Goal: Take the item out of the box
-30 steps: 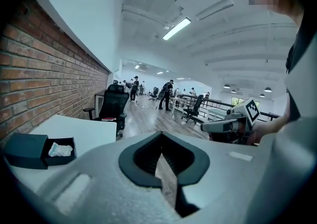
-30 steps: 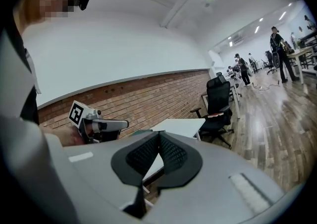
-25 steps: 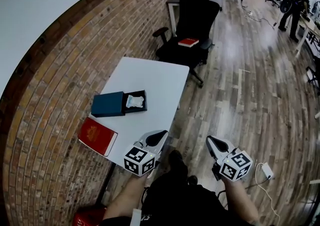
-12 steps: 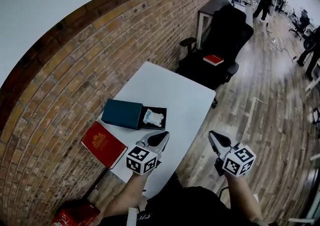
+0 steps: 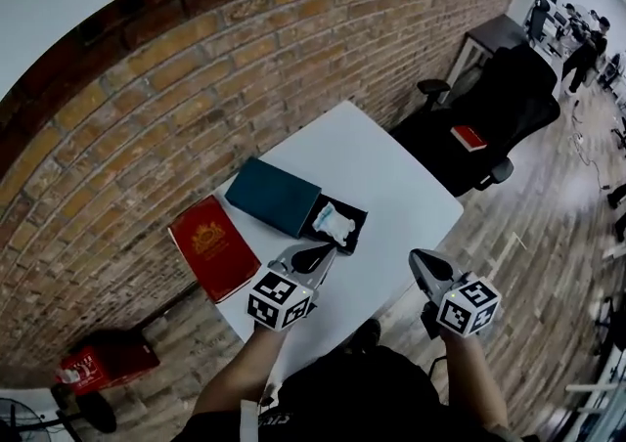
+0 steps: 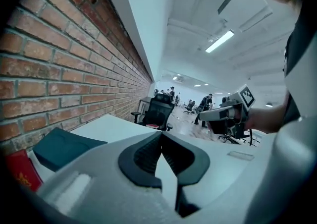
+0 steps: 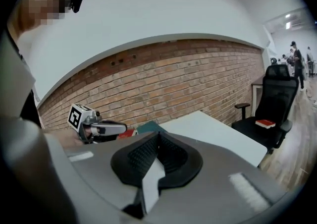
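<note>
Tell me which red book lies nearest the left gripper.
The gold-embossed red book on the white table's edge, just beside the left gripper; the other red book sits far off on the black office chair.

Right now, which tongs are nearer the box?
Left. The left tongs sit just short of the open end of the box; the right tongs hang farther right, by the edge of the table.

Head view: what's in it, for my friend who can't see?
A teal box lies slid open on a white table, a white item in its black tray. A red book beside it; left gripper and right gripper, both shut, hover near.
</note>
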Motion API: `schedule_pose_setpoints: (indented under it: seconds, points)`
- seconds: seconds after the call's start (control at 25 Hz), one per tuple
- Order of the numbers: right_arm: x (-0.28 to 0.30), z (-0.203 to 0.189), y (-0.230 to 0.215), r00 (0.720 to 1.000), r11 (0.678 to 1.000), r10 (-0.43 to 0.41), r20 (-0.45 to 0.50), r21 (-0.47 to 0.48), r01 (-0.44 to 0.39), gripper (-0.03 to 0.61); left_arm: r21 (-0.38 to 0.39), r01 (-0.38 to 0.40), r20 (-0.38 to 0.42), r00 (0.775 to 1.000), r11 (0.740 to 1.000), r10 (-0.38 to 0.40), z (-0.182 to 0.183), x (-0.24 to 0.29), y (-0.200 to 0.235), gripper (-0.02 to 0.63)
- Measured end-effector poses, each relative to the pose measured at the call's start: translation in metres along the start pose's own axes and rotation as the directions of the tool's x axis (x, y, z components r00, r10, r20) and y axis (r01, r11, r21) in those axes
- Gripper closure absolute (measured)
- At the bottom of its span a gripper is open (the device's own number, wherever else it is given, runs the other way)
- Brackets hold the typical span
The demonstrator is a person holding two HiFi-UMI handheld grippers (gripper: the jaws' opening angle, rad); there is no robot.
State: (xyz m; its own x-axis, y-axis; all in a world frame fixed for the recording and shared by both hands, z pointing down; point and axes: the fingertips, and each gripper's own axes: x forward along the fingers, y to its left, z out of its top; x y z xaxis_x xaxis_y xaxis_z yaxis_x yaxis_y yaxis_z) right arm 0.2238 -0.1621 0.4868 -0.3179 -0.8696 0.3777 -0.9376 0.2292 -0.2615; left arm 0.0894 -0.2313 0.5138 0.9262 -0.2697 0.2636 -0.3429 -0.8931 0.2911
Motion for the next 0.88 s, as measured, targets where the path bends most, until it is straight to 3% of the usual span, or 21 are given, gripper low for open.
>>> schedule_pose_setpoints:
  seconds: [0.36,0.64,0.88]
  points:
    - [0.077,0.000,-0.024,0.962,0.971,0.232,-0.140,-0.030,-0.239,0.578,-0.084,-0.199,0.010,0.980,0.976,0.201,0.003,0.014,0.022,0.607]
    - [0.101,0.002,-0.064,0.896,0.914,0.375,-0.239,-0.070,-0.401,0.557,-0.099,-0.348,0.040,0.935,0.932,0.353,0.029,0.043,0.017,0.607]
    - [0.109,-0.011,-0.078,0.834,0.862,0.453,-0.315,-0.084,-0.500,0.541,-0.147,-0.467,0.052,0.876,0.872,0.479,0.028,0.040,0.010,0.607]
